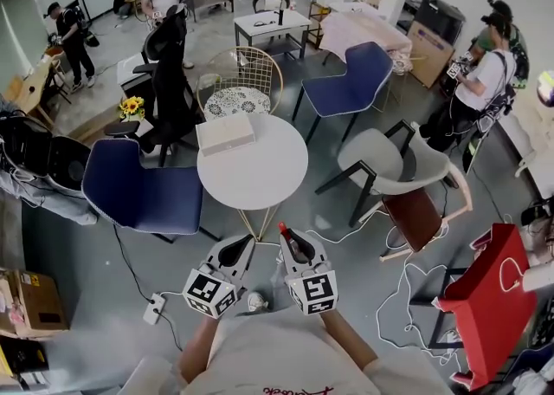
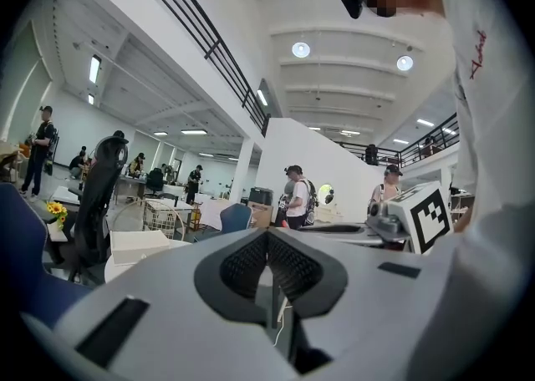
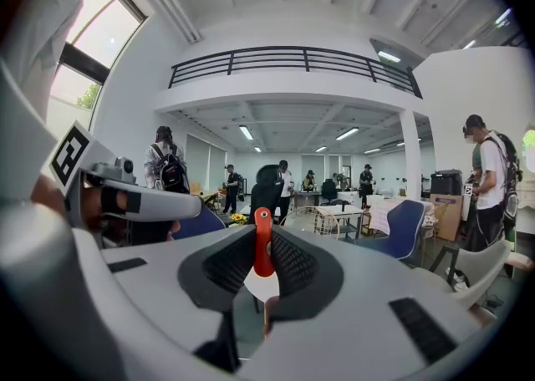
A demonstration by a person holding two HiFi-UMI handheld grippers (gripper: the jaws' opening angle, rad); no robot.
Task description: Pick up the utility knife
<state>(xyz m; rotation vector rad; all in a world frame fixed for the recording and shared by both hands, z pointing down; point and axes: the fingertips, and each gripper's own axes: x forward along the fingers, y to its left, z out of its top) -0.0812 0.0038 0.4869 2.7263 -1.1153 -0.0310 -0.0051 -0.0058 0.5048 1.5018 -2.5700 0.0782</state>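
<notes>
The utility knife (image 3: 263, 244) has an orange-red body and stands upright between the pads of my right gripper (image 3: 263, 269), which is shut on it. In the head view its red end (image 1: 282, 229) pokes out past the right gripper (image 1: 293, 244), held low in front of the person's body. My left gripper (image 1: 239, 249) is alongside it, to the left. Its fingertips meet and nothing is between them. In the left gripper view the left gripper (image 2: 267, 237) points level across the room, and the right gripper's marker cube (image 2: 430, 216) shows at the right.
A round white table (image 1: 260, 178) with a white box (image 1: 225, 133) stands just ahead. A blue chair (image 1: 143, 196) is at its left and a grey chair (image 1: 391, 164) at its right. A red bag (image 1: 485, 298), cables and a power strip (image 1: 154, 308) lie on the floor. Several people stand farther off.
</notes>
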